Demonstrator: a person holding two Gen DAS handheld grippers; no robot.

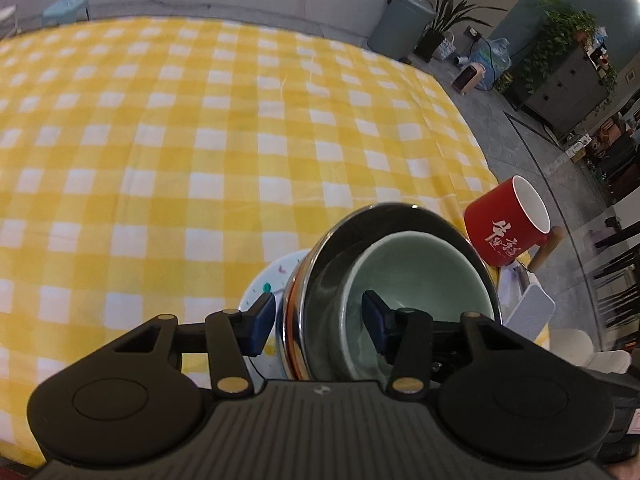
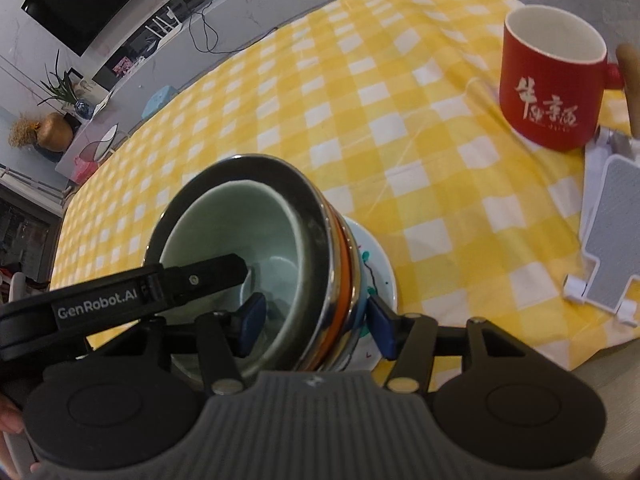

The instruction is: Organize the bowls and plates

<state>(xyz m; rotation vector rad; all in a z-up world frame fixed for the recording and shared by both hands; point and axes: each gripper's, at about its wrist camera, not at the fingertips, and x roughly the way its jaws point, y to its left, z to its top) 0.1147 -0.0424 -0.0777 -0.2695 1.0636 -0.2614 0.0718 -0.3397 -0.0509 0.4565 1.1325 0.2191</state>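
A pale green bowl (image 1: 420,272) sits nested in a steel bowl (image 1: 332,248) with an orange band, and both stand on a white speckled plate (image 1: 268,276). My left gripper (image 1: 318,320) straddles the near walls, one pad outside the steel bowl and one inside the green bowl, with a sliver of plate showing beside the outer pad. My right gripper (image 2: 316,324) straddles the opposite side of the green bowl (image 2: 224,224) and steel bowl (image 2: 308,208), inner pad clear of the wall, outer pad over the plate (image 2: 376,256). One finger (image 2: 208,274) of the left gripper reaches into the green bowl.
The table wears a yellow checked cloth (image 1: 200,140). A red mug (image 2: 552,92) with white lettering and a wooden handle (image 2: 630,80) stands near the table's edge, beside a white and grey stand (image 2: 612,216). Floor, plants and cabinets lie beyond the edge.
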